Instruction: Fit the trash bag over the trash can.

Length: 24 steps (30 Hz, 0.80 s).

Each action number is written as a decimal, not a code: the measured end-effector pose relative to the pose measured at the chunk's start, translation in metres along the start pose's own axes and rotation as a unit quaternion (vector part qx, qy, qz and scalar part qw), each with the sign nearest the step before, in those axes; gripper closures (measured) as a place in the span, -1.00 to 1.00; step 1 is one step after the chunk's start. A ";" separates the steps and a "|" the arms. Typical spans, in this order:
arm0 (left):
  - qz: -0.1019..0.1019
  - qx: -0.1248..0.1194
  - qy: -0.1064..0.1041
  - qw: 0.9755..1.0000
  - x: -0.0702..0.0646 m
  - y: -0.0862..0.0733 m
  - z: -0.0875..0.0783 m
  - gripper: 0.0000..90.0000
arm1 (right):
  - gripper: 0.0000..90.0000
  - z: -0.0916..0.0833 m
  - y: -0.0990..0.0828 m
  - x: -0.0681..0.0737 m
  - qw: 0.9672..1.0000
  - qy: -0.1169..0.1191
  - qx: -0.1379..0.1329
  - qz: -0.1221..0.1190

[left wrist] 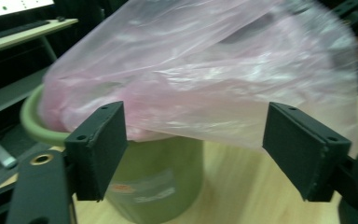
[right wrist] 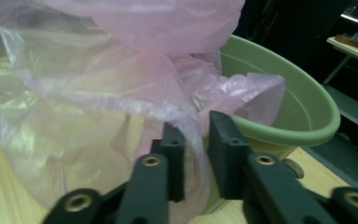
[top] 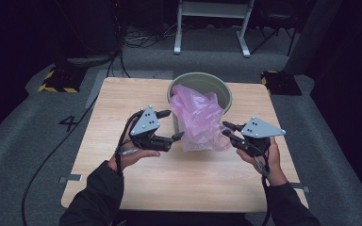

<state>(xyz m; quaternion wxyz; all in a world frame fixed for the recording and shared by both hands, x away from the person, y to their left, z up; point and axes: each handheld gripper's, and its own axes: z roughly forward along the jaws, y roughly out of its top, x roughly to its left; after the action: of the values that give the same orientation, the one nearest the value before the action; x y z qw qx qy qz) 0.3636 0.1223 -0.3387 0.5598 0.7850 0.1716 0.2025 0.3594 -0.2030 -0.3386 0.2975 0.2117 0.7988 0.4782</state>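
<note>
High view: the round green plastic bin stands on the light wooden table toward its far edge. A thin translucent pink plastic bag spills out of the bin and down its near wall onto the tabletop. The left gripper, jaws spread wide, sits just left of the bag with bare table around it. The right gripper meets the bag's right edge; open tabletop lies behind and beside it.

Left gripper view: the left gripper frames the bin wall between its parted jaws; the bag hangs above and ahead, not touching either pad.

Right gripper view: the right gripper has its jaws nearly together, pinching a crumpled fold of bag. The bin rim curves away right of the jaws.
</note>
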 end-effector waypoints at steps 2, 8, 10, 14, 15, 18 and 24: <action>-0.001 -0.002 -0.004 1.000 -0.007 -0.001 -0.003 -0.58 | 0.62 -0.001 0.001 0.002 1.000 0.002 -0.002 -0.005; 0.016 0.007 -0.020 1.000 -0.029 -0.007 -0.014 -0.66 | 0.73 -0.002 0.002 0.004 1.000 0.004 -0.003 -0.012; 0.024 0.009 -0.009 1.000 -0.034 -0.011 -0.015 -0.66 | 0.78 -0.002 0.002 0.004 1.000 0.006 -0.003 -0.013; 0.007 0.026 -0.004 1.000 -0.035 -0.015 -0.006 -0.66 | 0.76 0.000 0.001 0.003 1.000 0.005 -0.004 -0.008; 0.009 0.030 -0.001 1.000 -0.035 -0.016 -0.002 -0.66 | 0.74 0.000 0.001 0.003 1.000 0.003 -0.004 -0.007; 0.004 0.042 0.024 0.999 -0.033 -0.015 0.006 -0.53 | 0.57 0.001 0.001 0.004 1.000 0.005 -0.003 -0.007; -0.033 0.041 0.035 0.998 -0.014 -0.017 0.017 0.34 | 0.01 0.003 0.001 0.006 1.000 0.012 -0.007 -0.013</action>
<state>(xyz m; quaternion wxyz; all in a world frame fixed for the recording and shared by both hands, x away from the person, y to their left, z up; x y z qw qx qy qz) 0.3598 0.1073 -0.3610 0.5268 0.7939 0.2249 0.2043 0.3570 -0.1969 -0.3401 0.2952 0.1937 0.8018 0.4822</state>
